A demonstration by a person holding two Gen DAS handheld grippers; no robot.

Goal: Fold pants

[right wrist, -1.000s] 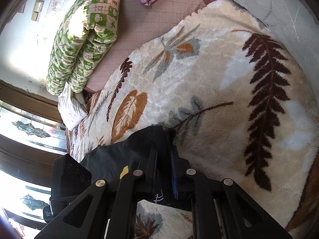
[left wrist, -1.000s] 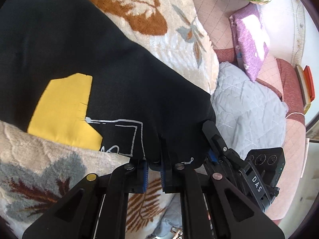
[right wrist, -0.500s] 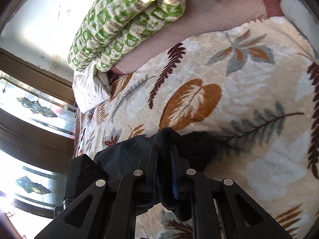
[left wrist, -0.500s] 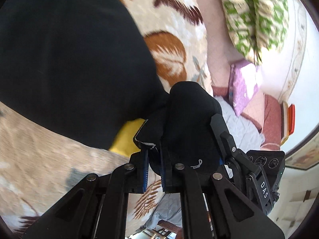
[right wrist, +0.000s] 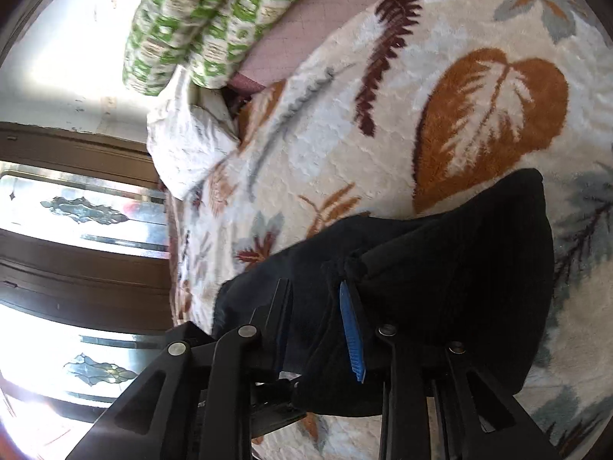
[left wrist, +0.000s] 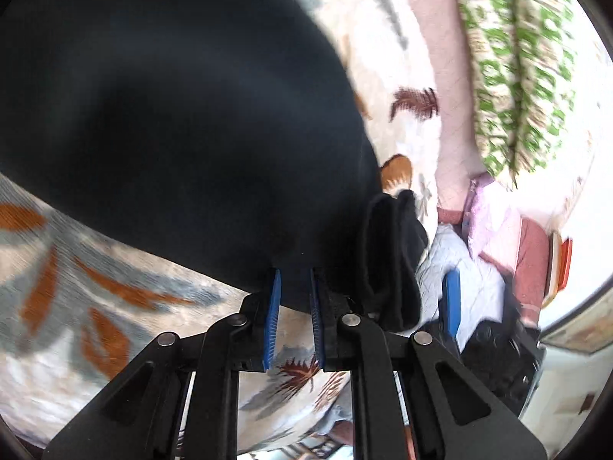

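The black pants [left wrist: 172, 115] lie in a broad doubled-over mass on the leaf-patterned blanket [left wrist: 95, 306]. My left gripper [left wrist: 294, 276] is at their near edge. Its jaws are just starting to open, and black cloth still fills the gap at the tips. A folded bunch of pants hangs to its right, beside one of the right gripper's blue pads [left wrist: 450, 303]. In the right wrist view, my right gripper [right wrist: 316, 287] has its jaws opening wide. The pants [right wrist: 459, 268] lie loose between and over its fingers, unpinched.
A rolled green-and-white quilt [right wrist: 214, 11] lies at the bed's far end on a pink sheet [left wrist: 452, 96]. There is a white pillow [right wrist: 184, 145] by the dark-framed glass doors [right wrist: 76, 249]. A purple pillow [left wrist: 490, 222] and a pale quilted cover [left wrist: 471, 280] lie beyond the pants.
Both grippers carried the pants' edge across the bed, folding the cloth over so the yellow patch is hidden. The right jaws have spread apart and let go. The left pads have barely parted.
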